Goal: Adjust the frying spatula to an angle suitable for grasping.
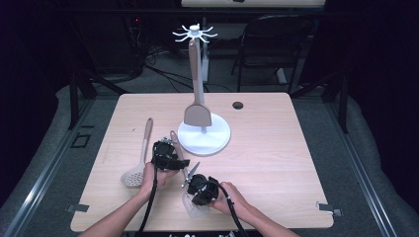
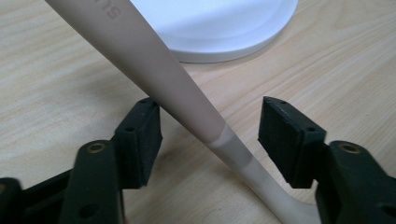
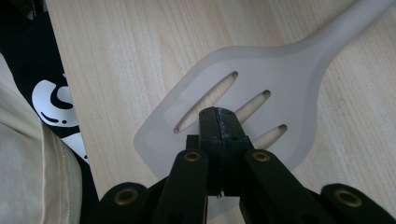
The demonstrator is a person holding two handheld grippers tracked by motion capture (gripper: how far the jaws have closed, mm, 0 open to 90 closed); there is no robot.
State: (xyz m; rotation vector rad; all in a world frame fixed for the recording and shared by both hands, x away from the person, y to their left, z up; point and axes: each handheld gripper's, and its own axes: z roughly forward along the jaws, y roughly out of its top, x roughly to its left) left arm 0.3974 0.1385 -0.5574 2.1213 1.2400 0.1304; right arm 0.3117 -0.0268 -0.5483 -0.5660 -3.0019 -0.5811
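Note:
A pale slotted spatula point(image 3: 261, 74) lies on the wooden table near its front edge, and its handle point(image 2: 154, 60) rises at a slant off the wood. My left gripper point(image 2: 212, 126) is open around that handle: the left pad point(image 2: 140, 135) sits close against it, the right pad point(image 2: 285, 140) stands apart. From above, the left gripper point(image 1: 167, 148) is just left of the white stand's base. My right gripper point(image 3: 219, 116) is shut, its tips resting on top of the slotted blade. It shows from above point(image 1: 197, 195) over the blade point(image 1: 190, 207).
A white hook stand point(image 1: 195, 33) on a round base point(image 1: 220, 140) stands mid-table, with a solid beige turner point(image 1: 197, 113) hanging from it. A skimmer spoon point(image 1: 141, 158) lies to the left. A cable hole point(image 1: 237, 105) is at the back. The person's clothing point(image 3: 28, 154) is beyond the table edge.

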